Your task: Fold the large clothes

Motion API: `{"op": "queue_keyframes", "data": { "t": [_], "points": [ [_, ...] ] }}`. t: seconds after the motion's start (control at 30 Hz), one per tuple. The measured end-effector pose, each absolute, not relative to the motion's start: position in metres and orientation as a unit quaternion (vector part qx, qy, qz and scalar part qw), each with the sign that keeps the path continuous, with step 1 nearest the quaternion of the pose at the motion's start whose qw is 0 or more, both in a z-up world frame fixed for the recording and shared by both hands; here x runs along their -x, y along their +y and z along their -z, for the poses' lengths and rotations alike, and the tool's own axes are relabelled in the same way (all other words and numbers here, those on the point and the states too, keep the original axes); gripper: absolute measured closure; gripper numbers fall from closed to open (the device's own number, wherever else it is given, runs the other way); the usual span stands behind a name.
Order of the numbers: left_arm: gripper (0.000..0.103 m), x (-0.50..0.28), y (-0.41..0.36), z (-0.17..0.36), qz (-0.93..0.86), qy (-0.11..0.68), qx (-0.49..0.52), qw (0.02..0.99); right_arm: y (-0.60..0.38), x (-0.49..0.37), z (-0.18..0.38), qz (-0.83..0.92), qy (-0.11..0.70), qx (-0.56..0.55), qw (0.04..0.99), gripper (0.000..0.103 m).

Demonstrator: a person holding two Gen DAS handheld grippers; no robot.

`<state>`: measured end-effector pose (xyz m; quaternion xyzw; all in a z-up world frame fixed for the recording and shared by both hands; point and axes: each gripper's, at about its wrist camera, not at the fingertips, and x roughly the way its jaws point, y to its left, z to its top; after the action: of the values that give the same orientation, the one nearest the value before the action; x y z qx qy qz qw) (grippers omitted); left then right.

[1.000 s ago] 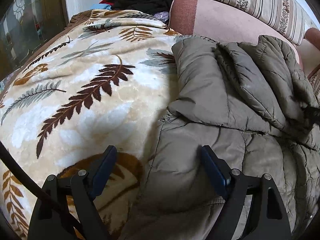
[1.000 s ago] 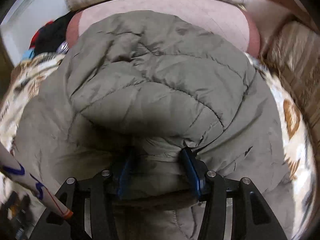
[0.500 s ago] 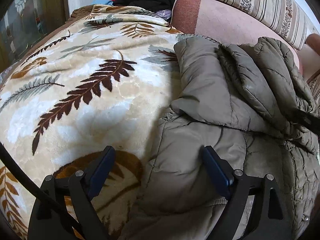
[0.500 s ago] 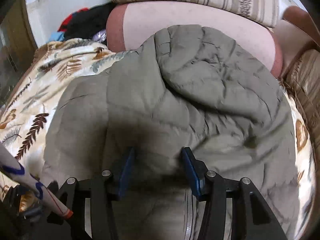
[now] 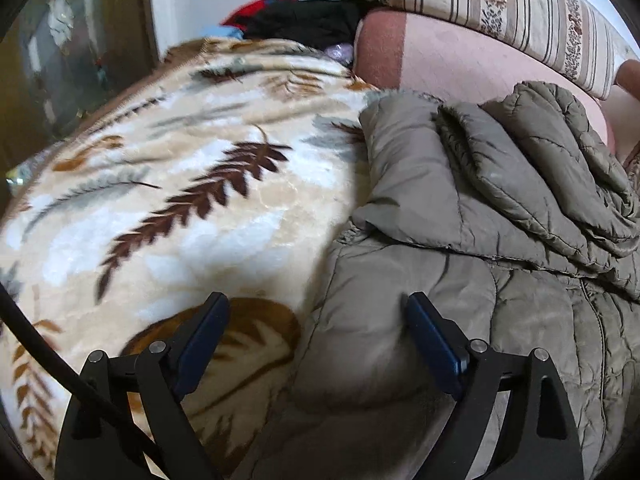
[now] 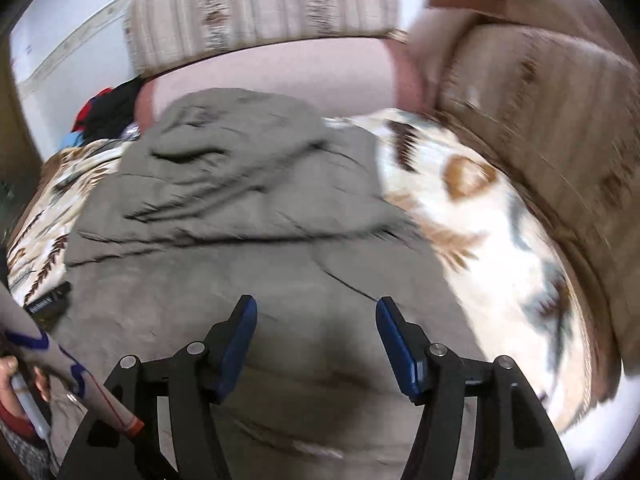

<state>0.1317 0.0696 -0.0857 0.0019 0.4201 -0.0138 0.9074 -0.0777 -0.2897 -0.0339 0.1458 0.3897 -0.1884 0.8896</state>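
Here the jacket [image 5: 460,240] lies on a leaf-print blanket [image 5: 180,200] spread over a sofa [image 5: 460,60], its top end toward the backrest. That end is already turned in on itself: a sleeve and the puffy hood lie doubled over the chest, which keeps the bulk inside the outline before any bigger fold.

The left tool [image 5: 316,332] stands wide, straddling the jacket's near left edge — one finger over the blanket, the other over the padded cloth, neither pressing. Placed so, it looks set to bite that edge rather than the middle, where thick quilting would slip.

The right tool [image 6: 314,332] hangs over the jacket's lower body with its jaws just having opened; cloth lies below them, but nothing is pinched between the pads. The right wrist view is smeared, so how near the fingers sit to the cloth I cannot tell. My reading: the top fold has been let go, and both tools are free for the hem — the next step probably wants matching grips on the two near corners.
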Motion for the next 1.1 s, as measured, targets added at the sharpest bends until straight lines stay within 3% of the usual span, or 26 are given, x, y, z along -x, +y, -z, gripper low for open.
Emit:
{"op": "queue_keyframes", "data": {
  "t": [0.43, 0.73, 1.1],
  "points": [
    [0.014, -0.026, 0.074, 0.049, -0.002, 0.417, -0.028, 0.909, -0.302, 0.111, 0.052, 0.155, 0.37, -0.162, 0.902, 0.026],
    [0.014, -0.02, 0.112, 0.04, -0.023, 0.438, 0.007, 0.899, -0.337, 0.149, 0.055, 0.181, 0.349, -0.197, 0.898, 0.022],
    [0.014, -0.056, 0.138, 0.069, 0.067, 0.513, 0.061, 0.853, -0.392, 0.167, 0.093, 0.162, 0.387, -0.283, 0.863, 0.022]
  ]
}}
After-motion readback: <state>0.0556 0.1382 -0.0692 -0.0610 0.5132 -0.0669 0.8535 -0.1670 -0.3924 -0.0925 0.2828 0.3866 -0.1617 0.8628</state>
